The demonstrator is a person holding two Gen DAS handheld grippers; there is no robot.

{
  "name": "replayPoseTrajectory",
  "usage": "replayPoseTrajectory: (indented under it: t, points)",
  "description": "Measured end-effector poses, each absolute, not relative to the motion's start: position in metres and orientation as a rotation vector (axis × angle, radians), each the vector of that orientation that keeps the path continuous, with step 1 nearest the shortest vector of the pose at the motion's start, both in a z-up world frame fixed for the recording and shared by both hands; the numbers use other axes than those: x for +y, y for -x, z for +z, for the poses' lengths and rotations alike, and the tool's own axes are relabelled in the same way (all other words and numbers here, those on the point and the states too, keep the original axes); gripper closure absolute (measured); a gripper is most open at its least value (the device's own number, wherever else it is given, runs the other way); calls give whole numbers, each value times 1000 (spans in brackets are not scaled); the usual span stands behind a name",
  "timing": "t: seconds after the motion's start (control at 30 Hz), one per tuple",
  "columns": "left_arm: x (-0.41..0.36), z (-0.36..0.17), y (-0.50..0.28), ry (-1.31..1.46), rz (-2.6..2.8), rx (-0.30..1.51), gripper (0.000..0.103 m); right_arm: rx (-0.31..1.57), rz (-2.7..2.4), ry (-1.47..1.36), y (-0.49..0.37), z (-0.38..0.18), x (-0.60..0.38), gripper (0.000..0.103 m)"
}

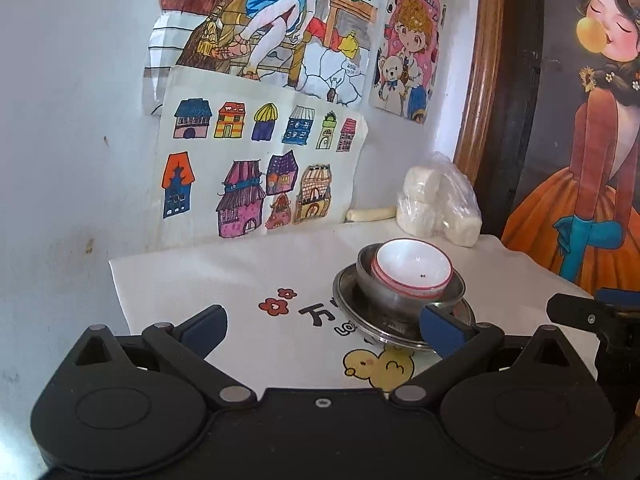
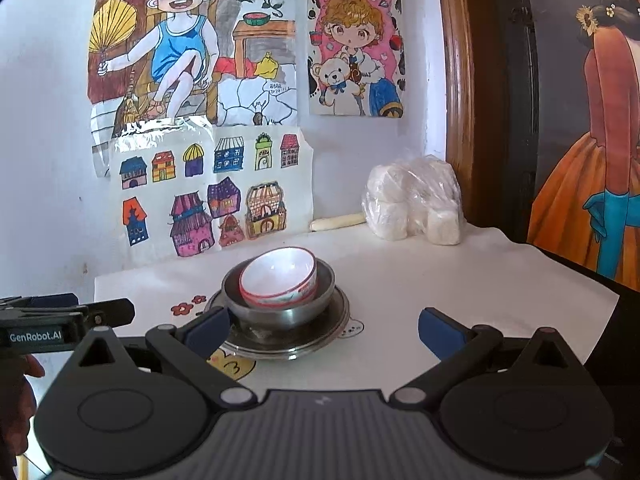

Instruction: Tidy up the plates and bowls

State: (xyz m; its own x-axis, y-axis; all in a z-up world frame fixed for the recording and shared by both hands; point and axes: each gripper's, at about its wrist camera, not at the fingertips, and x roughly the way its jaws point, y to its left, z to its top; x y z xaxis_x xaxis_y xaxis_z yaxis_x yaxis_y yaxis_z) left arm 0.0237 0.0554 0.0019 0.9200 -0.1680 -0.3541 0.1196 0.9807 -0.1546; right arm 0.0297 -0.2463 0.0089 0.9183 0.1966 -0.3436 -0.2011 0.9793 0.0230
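A white bowl with a red rim point(image 1: 412, 270) sits tilted inside a steel bowl point(image 1: 384, 298), which stands on a steel plate point(image 1: 360, 320) on the white printed cloth point(image 1: 224, 276). The stack also shows in the right wrist view: white bowl point(image 2: 278, 274), steel bowl point(image 2: 280, 312), plate point(image 2: 320, 338). My left gripper point(image 1: 324, 328) is open and empty, its right finger in front of the plate's near rim. My right gripper point(image 2: 324, 328) is open and empty, its left finger in front of the plate's left side.
A plastic bag of white blocks point(image 1: 438, 208) point(image 2: 414, 200) lies at the back of the table by the wall. Children's drawings point(image 1: 256, 168) hang on the wall. A dark painted panel point(image 1: 580, 120) stands on the right. The table's right edge point(image 2: 592, 280) is close.
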Motion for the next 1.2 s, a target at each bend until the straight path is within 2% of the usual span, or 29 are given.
replayPoseTrajectory:
  t: [0.43, 1.03, 1.2]
  points:
    - [47, -14, -11, 89, -160, 339, 1, 317, 173, 118, -14, -17, -230, 0]
    - [56, -45, 2, 99, -106, 310, 1, 277, 66, -2, 0, -40, -230, 0]
    - [49, -46, 9, 3, -107, 260, 1, 275, 72, -4, 2, -43, -228, 0]
